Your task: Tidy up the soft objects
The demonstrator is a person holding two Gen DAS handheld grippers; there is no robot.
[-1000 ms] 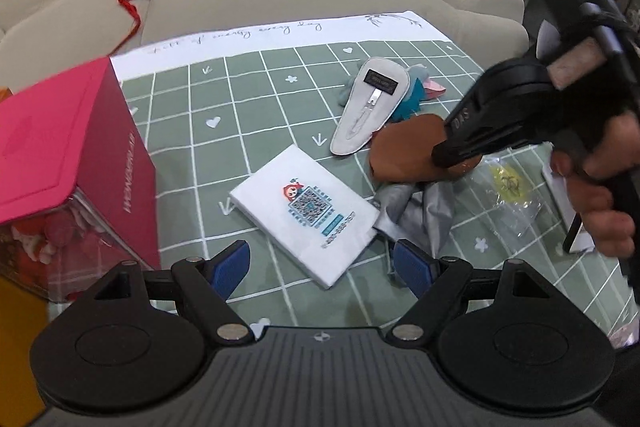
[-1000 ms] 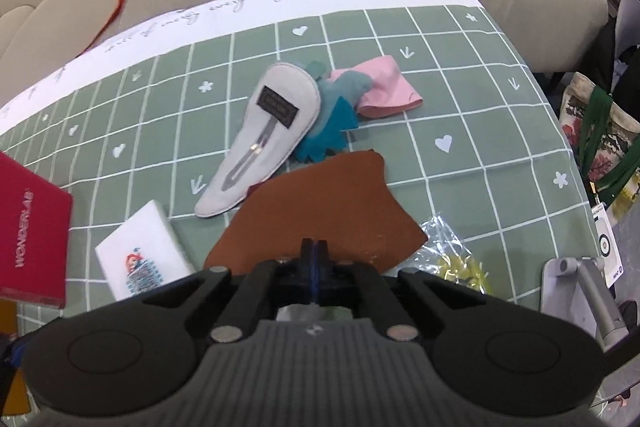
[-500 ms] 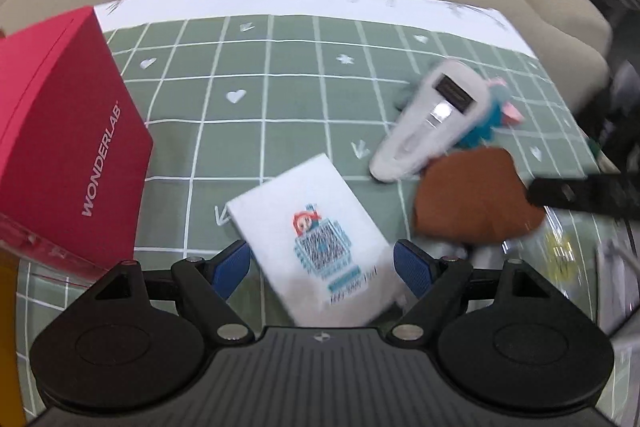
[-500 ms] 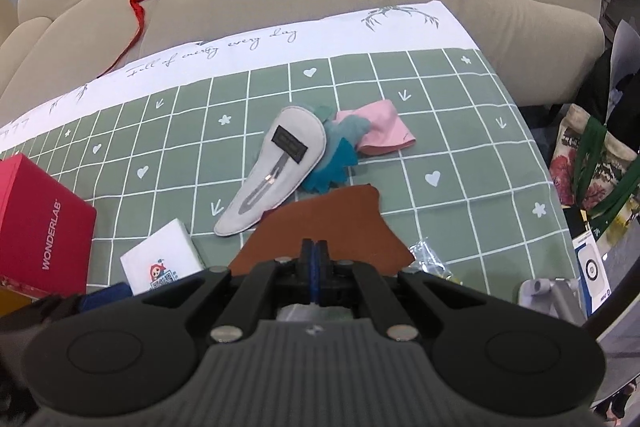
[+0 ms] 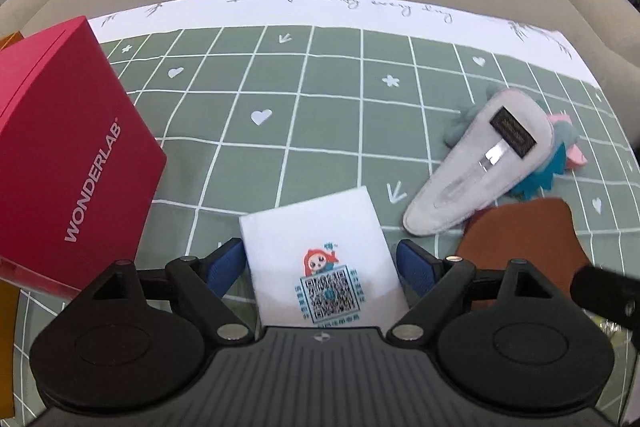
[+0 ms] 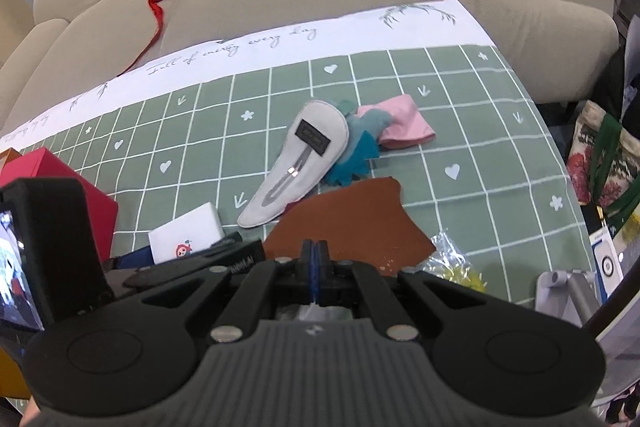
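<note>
- Two blue fingers of the left gripper stand spread wide either side of the white tissue pack, near the mat's front edge, not yet squeezing.
- Closing off-centre could skid or twist the pack out; it looks slick.
- Right gripper has its jaws pressed together on a thin pale scrap; what it is, I can't tell.
- Red box crowds the left side, brown leather piece and grey felt pouch the right.
- Green grid mat lies open toward its far edge.
</note>
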